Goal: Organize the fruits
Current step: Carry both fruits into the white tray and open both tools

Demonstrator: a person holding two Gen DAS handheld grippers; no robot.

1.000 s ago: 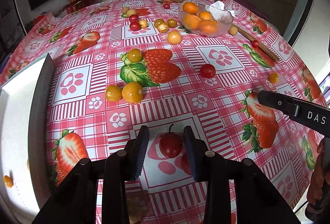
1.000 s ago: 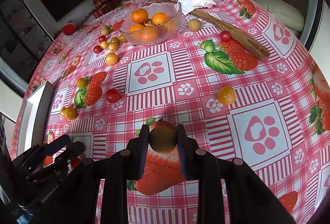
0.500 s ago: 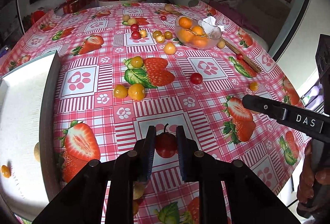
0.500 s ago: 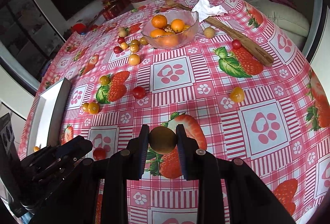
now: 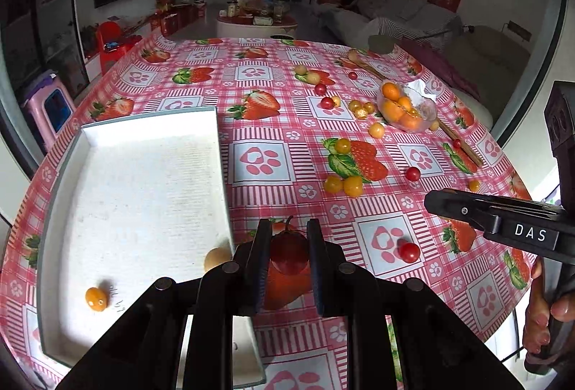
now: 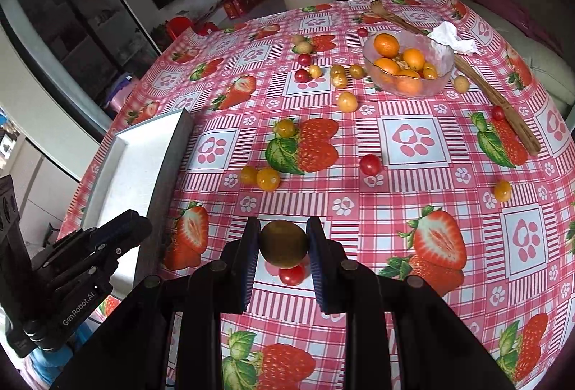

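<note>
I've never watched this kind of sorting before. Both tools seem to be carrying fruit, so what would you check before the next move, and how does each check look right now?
1. Left tool grips the red tomato between both pads: ok.
2. Right tool grips the brownish-green fruit: ok.
3. White tray has bare floor for more; only a small orange fruit and a pale fruit lie in it: ok.
4. Left tool is over the tray: not ok, the tomato sits just outside the tray's right wall.
5. The two tools are apart: ok.
6. Whether the tomato's stem will snag on release: cannot tell.
</note>
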